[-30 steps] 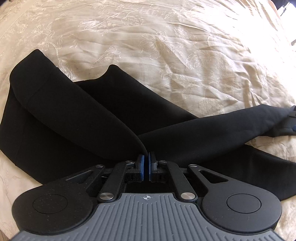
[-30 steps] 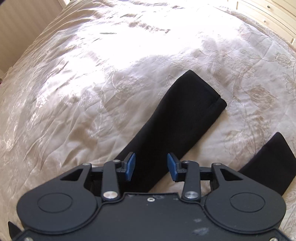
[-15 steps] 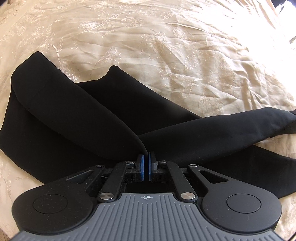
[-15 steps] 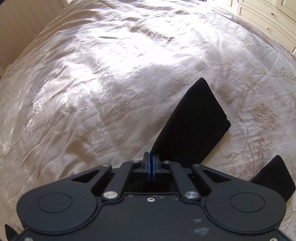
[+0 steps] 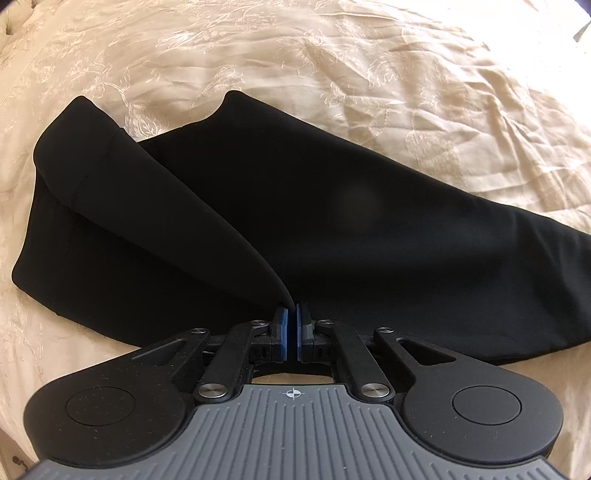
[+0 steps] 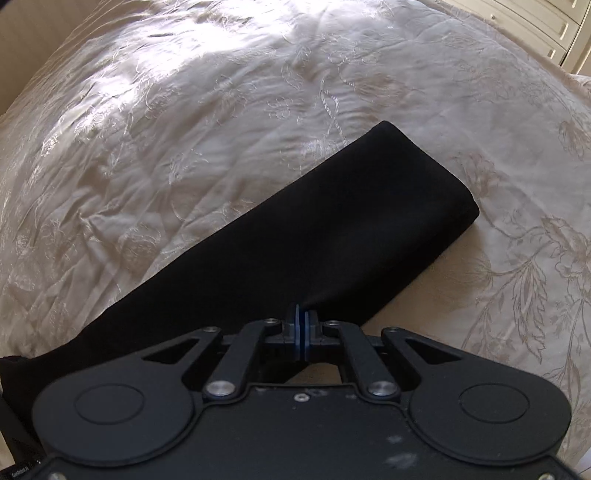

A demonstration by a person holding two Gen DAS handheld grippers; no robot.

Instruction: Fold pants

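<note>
Black pants (image 5: pixel 314 206) lie on a cream embroidered bedspread (image 5: pixel 332 55). My left gripper (image 5: pixel 293 317) is shut on a fold of the pants near the hip; the waistband end (image 5: pixel 74 147) lies at the left. In the right wrist view my right gripper (image 6: pixel 302 320) is shut on the edge of a pant leg (image 6: pixel 332 236), which stretches to the upper right and ends in a cuff (image 6: pixel 443 184). The two legs appear stacked one on the other.
The bedspread (image 6: pixel 184 110) stretches wide around the pants in both views, brightly lit at the top. White drawers (image 6: pixel 535 22) stand beyond the bed at the upper right of the right wrist view.
My right gripper closed on a pant leg and carried it across onto the other leg. The crossed legs now lie together. My left gripper stayed shut on the fold.
</note>
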